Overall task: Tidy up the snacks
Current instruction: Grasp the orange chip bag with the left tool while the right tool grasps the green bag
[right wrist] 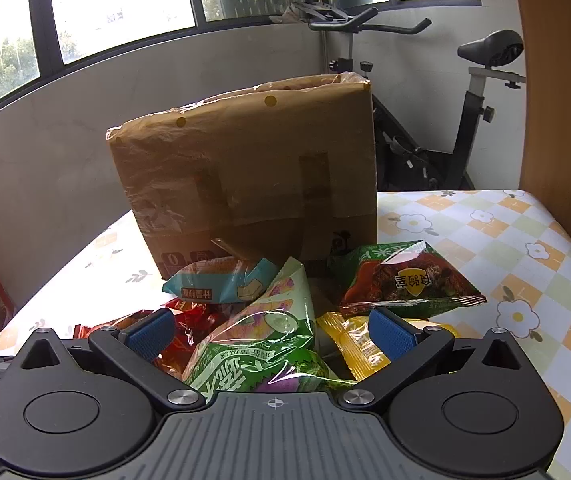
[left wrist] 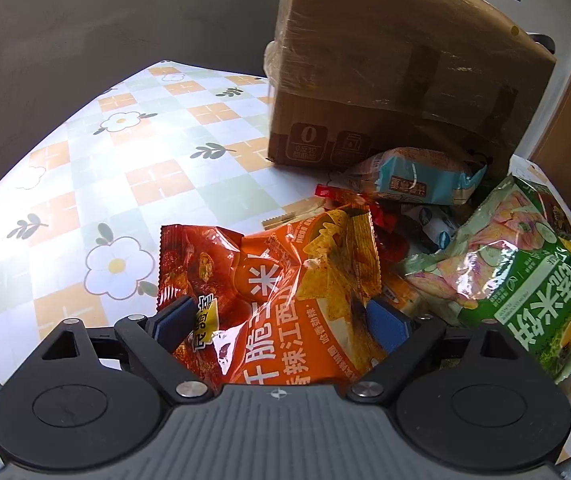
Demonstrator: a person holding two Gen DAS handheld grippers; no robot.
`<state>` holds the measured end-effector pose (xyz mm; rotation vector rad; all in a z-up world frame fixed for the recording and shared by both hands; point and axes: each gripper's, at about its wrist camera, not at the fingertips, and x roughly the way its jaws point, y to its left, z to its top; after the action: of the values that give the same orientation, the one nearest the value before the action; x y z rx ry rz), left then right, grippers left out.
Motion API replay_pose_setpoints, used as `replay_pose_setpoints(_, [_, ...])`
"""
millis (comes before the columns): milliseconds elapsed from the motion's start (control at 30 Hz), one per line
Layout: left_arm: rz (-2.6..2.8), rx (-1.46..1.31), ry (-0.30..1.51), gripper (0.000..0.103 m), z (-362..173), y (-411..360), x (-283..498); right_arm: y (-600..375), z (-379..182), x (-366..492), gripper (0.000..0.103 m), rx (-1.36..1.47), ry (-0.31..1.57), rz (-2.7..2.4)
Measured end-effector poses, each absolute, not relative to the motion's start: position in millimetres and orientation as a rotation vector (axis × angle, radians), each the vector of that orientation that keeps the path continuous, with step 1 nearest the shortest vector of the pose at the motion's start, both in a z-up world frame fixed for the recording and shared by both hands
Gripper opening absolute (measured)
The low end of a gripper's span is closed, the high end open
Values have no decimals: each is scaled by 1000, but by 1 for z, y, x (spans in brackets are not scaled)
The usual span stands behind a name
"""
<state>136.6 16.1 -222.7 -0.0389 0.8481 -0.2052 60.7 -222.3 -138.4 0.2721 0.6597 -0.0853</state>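
**Two grippers poised over a heap of snack bags before a cardboard box**

The desk [left wrist: 157,168], covered in a checked cloth with white flowers, carries everything in view. Largest on it is a brown cardboard box [right wrist: 245,168] wrapped in clear film, standing upright at the far side of the pile. The snack bags lie heaped together just in front of the box, some touching its base.

The biggest bags are two. An orange chip bag [left wrist: 285,312] lies at the left of the heap, crumpled and shiny. A green chip bag [right wrist: 253,344] lies to its right, tilted with one corner raised.

The left gripper [left wrist: 281,320] has its fingers [left wrist: 175,318] spread wide on either side of the orange chip bag; the bag lies between them, and the left pad sits at its crinkled edge, though no squeeze shows in the film. The right gripper [right wrist: 273,334] likewise has its fingers [right wrist: 389,334] standing wide apart, with the green chip bag between them and a clear gap at each pad; it holds nothing.

Smaller packets fill the rest: a pale blue cake packet [right wrist: 221,280] against the box, a green and red packet [right wrist: 405,280] near the box's right corner, a yellow packet [right wrist: 349,344] beneath it, and red wrappers [left wrist: 389,240] in the middle of the heap.
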Motion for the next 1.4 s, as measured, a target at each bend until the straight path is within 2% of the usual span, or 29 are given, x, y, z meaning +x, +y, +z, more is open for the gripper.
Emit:
replay_pose_setpoints(100, [-192,-74,826,72,-218,24,134,-221,-139,61,99,263,671,-79])
replay_pose_setpoints(200, [-157,-75,803,66,-213,26,132,-220,-140,62,97,256,687,-65])
replay_pose_setpoints(267, [-129,-88,781,65,-209,31,131,-218,-141,64,89,248,700,-56])
replay_pose_setpoints(467, [-114,-79,680,65,-190,35,119,-213,-146,66,82,216,737,-15])
replay_pose_setpoints(900, [-159,-59,679,65,-193,25,117,-188,-168,80,83,11,795,-11])
replay_pose_setpoints(1233, [-173,-63,680,65,-195,28,116,-189,-173,82,81,-1,787,1])
replay_pose_setpoints(1300, [-174,-63,679,65,-195,29,116,-189,-174,81,80,-1,783,6])
replay_pose_setpoints(1400, [-172,-66,677,65,-195,29,116,-187,-172,77,72,-19,764,25])
